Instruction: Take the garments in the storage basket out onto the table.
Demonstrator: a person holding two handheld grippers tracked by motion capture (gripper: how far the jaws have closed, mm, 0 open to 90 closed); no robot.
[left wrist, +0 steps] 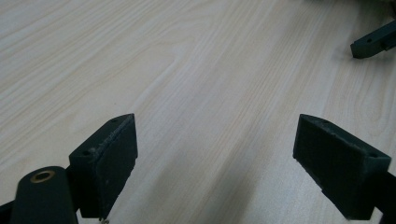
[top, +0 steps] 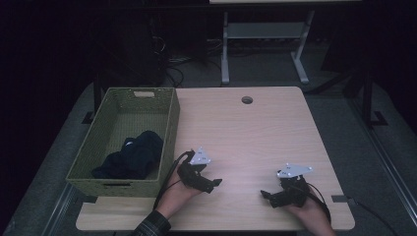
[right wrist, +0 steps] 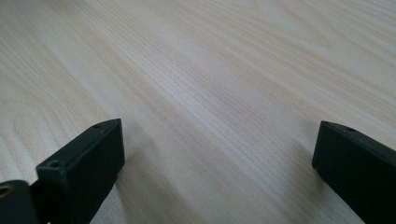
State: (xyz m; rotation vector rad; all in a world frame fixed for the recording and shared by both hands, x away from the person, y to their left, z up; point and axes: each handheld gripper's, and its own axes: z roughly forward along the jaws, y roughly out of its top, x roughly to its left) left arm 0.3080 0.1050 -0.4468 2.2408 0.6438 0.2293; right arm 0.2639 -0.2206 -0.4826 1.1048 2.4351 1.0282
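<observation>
High view: a green woven basket [top: 169,118] with cut-out handles sits on the left of a pale wood-grain table [top: 255,132], crumpled dark cloth [top: 133,156] inside it. A dim floor and a white desk frame [top: 260,44] lie beyond. Left gripper [top: 209,184] and right gripper [top: 268,195] rest near the front edge, well apart, jaws spread wide, both empty over bare wood.

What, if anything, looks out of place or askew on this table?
Nothing stands out. The dark cloth lies bunched inside the green basket, which sits square at the table's left edge. Both the left gripper and right gripper are open, empty.
</observation>
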